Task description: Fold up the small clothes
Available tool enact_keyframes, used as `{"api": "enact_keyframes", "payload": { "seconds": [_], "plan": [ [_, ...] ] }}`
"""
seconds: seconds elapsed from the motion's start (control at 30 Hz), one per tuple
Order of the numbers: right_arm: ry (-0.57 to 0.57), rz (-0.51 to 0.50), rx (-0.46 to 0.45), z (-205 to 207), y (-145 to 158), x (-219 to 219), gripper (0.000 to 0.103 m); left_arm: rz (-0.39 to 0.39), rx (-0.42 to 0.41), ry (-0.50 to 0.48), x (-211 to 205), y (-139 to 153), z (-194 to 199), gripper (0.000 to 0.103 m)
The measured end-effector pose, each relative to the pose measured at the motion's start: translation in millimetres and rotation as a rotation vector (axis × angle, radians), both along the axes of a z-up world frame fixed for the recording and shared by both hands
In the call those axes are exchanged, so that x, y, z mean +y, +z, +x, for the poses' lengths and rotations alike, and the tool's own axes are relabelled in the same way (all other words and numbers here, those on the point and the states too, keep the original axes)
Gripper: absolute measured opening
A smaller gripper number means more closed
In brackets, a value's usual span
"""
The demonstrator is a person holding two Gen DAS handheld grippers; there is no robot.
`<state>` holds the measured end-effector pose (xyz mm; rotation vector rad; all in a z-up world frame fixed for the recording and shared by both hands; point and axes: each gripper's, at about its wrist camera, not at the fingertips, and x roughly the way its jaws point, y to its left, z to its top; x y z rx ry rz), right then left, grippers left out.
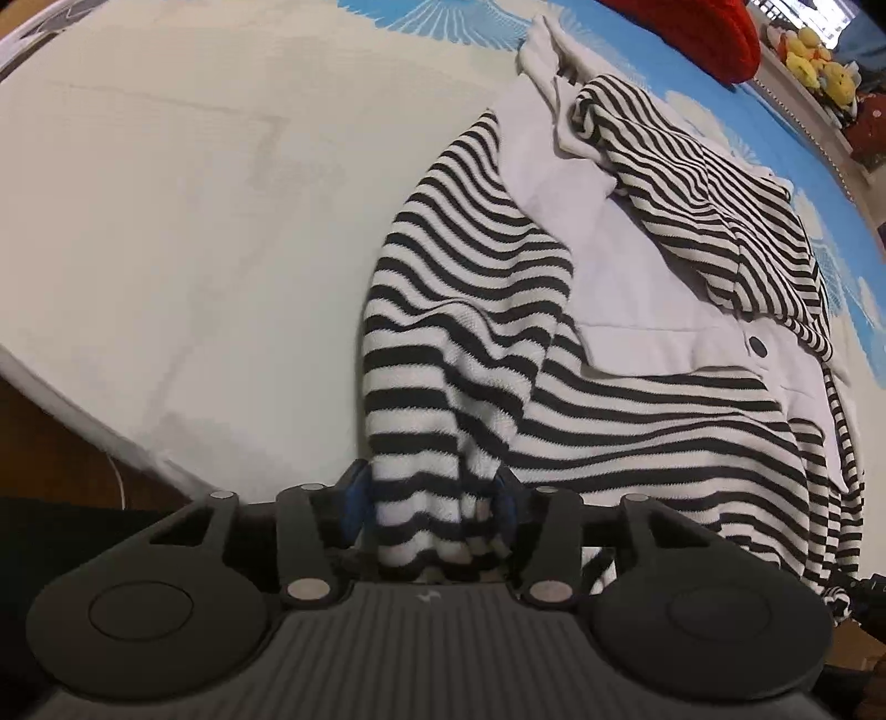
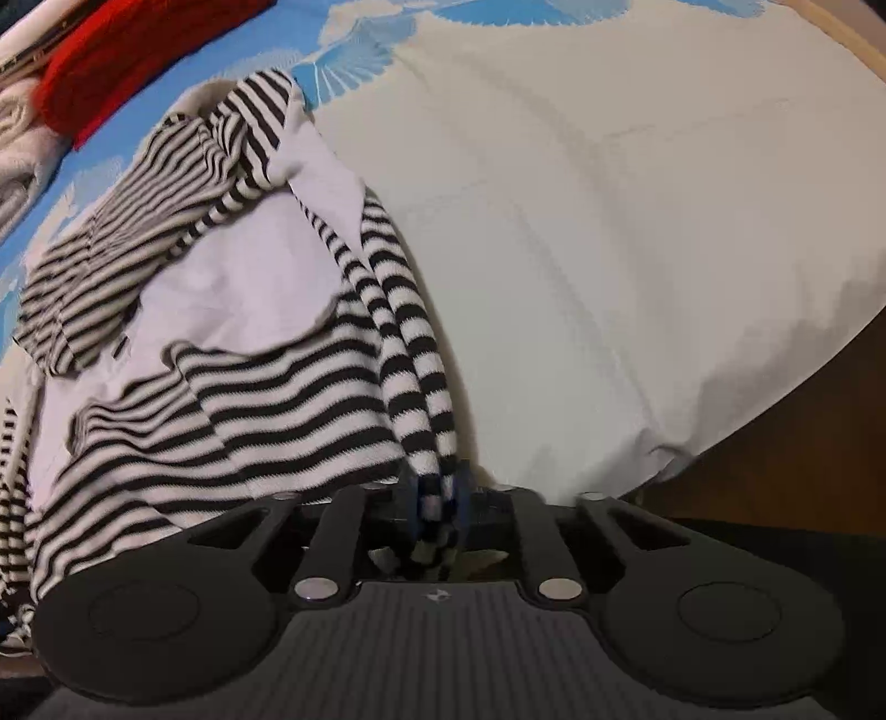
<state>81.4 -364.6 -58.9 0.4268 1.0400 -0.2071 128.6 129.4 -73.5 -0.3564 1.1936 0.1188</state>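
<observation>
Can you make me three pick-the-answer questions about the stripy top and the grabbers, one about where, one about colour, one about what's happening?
1. Where does the red knitted thing lie?
A. On the blue part of the bed, beyond the stripy top
B. Between the left gripper's fingers
C. On the floor

2. What colours are the stripes on the stripy top?
A. Red and yellow
B. Black and white
C. Blue and green

3. What is the right gripper doing?
A. Hanging open over the bed
B. Holding a yellow toy
C. Clamped on a stripy part of the top

Answers: 1 A, it sits at the far edge on the blue cover. 2 B, dark and white bands alternate. 3 C, stripy cloth is bunched between its fingers; the left gripper grips the top too.
</observation>
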Motion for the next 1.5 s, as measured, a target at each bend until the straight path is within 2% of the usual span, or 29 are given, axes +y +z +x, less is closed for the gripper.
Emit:
{"api": "enact_keyframes", "payload": {
  "seconds": [0.07,0.13,0.17,0.2,0.27,0.33,0.4,0.5,0.57,0.67,0.83,0.93,1.1,1.3,1.5],
  "plan": [
    [0.014,-0.007,0.005,1.5,-1.2,2.6,0.026,0.046,-0.015,-0.033,-8.7,-0.6,2.0,0.048],
    [0.038,-0.015,0.001,3.1,-0.9,6.8,0.024,0.082,-0.036,-0.076,-16.4,0.7,2.3,0.02],
    [0.052,-0.016,-0.007,3.2,0.0,9.0,0.011,0.072,-0.049,-0.082,-16.0,2.7,2.2,0.013],
    [0.06,-0.019,-0.019,2.8,1.9,11.2,0.006,0.069,-0.064,-0.07,-13.7,6.2,0.9,0.012],
    [0.051,-0.045,-0.059,-0.6,10.0,13.4,0.005,0.069,-0.1,-0.043,-7.9,15.4,-1.5,0.011],
    [0.005,-0.029,-0.104,-5.0,18.0,7.4,0.005,0.053,-0.118,-0.029,-4.0,20.4,-3.1,0.012],
    [-0.038,-0.007,-0.118,-8.3,19.8,1.2,0.005,0.046,-0.086,-0.045,-6.0,14.1,-0.9,0.017],
    [-0.027,-0.027,-0.065,-4.9,8.2,5.1,0.006,0.048,-0.025,-0.05,-8.1,2.1,2.3,0.029],
    [-0.003,-0.037,-0.018,0.2,-1.0,8.7,0.008,0.036,-0.019,-0.036,-4.9,1.0,4.0,0.031],
    [0.007,-0.069,-0.007,1.6,-3.6,12.5,0.015,0.022,-0.013,-0.017,-2.5,0.4,4.8,0.033],
    [0.008,-0.077,-0.005,2.4,-2.2,14.8,0.015,0.049,-0.018,-0.045,-7.7,-1.6,6.2,0.033],
    [0.014,-0.09,-0.011,2.4,-2.1,17.8,0.015,0.045,-0.02,-0.046,-5.7,-1.7,5.7,0.032],
    [0.026,-0.095,-0.03,-0.7,0.9,19.7,0.008,0.017,-0.049,-0.024,-1.4,2.9,5.2,0.014],
    [0.01,-0.087,-0.087,-4.3,11.4,19.0,0.006,0.013,-0.085,-0.028,-2.0,9.7,4.3,0.011],
    [0.001,-0.1,-0.204,-11.5,37.7,17.4,0.005,-0.001,-0.166,-0.049,-0.2,29.9,1.2,0.01]
  ]
}}
